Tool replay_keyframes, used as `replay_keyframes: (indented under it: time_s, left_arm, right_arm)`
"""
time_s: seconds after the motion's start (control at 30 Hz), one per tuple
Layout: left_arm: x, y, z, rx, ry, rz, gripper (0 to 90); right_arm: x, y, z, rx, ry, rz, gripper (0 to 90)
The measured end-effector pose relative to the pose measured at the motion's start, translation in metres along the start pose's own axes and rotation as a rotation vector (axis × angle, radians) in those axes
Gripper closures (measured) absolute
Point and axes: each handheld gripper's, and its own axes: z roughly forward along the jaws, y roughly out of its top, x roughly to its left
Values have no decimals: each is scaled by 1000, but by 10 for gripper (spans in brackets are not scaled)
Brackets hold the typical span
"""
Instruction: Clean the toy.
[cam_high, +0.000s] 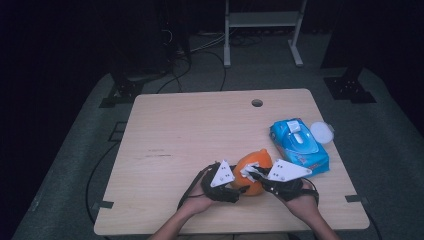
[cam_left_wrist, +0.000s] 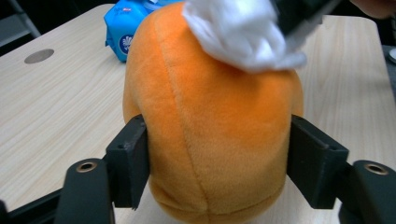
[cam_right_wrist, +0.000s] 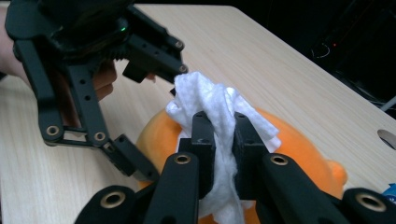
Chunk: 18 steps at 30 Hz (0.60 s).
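Observation:
An orange plush toy (cam_high: 255, 167) sits on the wooden table (cam_high: 190, 130) near its front edge. My left gripper (cam_high: 239, 187) comes at it from the left, and in the left gripper view both black pads press into the sides of the plush (cam_left_wrist: 210, 121), so it is shut on it. From the right, my right gripper (cam_high: 252, 175) is shut on a crumpled white wipe (cam_right_wrist: 205, 98), pinched between its two pads. The wipe (cam_left_wrist: 238, 32) rests against the top of the plush (cam_right_wrist: 299, 144). The left gripper (cam_right_wrist: 161, 121) straddles the toy in the right gripper view.
A blue pack of wet wipes (cam_high: 299, 145) lies right of the toy, with a round white lid (cam_high: 321, 132) beside it near the table's right edge. A cable hole (cam_high: 257, 103) sits at the far side. Dark stands and cables surround the table.

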Motion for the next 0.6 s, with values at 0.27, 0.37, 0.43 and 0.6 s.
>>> replay_keyframes:
  time_s: [0.27, 0.37, 0.43, 0.6]
  left_arm:
    - [15, -8, -3, -7, -44, -31, 273]
    - [17, -6, -2, 11, -63, -88, 183]
    - [17, -4, -3, 7, -68, -110, 149]
    - [23, -1, -9, -30, -82, -159, 124]
  right_arm:
    - [-45, -33, -8, 54, -126, 88, 807]
    - [-40, -34, -5, 49, -100, 97, 807]
    - [-36, -31, -4, 36, -85, 110, 808]
    - [-10, -18, 1, -6, 21, 106, 808]
